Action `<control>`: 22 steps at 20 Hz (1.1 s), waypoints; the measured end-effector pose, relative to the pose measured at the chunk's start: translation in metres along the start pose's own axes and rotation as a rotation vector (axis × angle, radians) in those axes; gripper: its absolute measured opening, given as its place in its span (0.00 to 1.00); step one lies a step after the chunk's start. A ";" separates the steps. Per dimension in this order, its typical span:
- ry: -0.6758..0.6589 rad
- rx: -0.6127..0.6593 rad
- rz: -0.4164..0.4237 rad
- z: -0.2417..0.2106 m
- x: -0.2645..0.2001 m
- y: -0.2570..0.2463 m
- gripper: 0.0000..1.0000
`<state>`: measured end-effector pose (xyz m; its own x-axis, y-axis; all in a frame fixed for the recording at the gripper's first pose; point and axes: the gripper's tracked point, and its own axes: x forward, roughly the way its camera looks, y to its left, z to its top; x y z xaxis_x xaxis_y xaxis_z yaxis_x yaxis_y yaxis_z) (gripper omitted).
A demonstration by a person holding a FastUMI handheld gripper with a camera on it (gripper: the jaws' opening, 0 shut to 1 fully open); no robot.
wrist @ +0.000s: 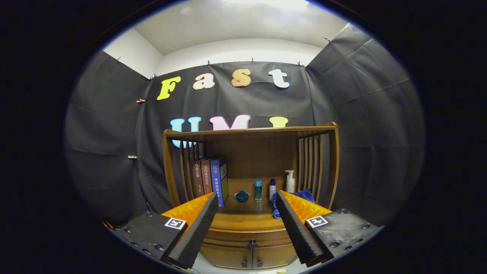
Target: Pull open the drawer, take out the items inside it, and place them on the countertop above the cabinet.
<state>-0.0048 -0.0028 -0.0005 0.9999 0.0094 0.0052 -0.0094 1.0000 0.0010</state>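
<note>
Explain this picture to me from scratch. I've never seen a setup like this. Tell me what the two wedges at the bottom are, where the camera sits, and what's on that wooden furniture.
The camera rides on a hand-held gripper and looks forward along its two fingers, the wedges you see. They stand apart with nothing between them, so the gripper is open and holds nothing.

Beyond them stands a wooden cabinet with a countertop. On it are upright books to one side, a small blue bowl, a teal bottle, a small white bottle, a pump bottle and a blue cloth. Below the countertop is the drawer, closed, with a small knob, and two doors under it.
</note>
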 end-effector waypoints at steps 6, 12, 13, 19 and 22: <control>0.015 0.007 -0.005 -0.006 0.002 -0.001 0.99; 0.077 -0.009 0.001 -0.039 0.014 0.002 0.99; 0.091 -0.012 0.003 -0.046 0.016 0.002 0.99; 0.189 0.015 -0.011 -0.102 0.039 -0.002 0.99; 0.253 0.033 -0.025 -0.139 0.054 -0.009 0.99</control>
<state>0.0504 -0.0114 -0.1388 0.9694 -0.0114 -0.2452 0.0196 0.9993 0.0310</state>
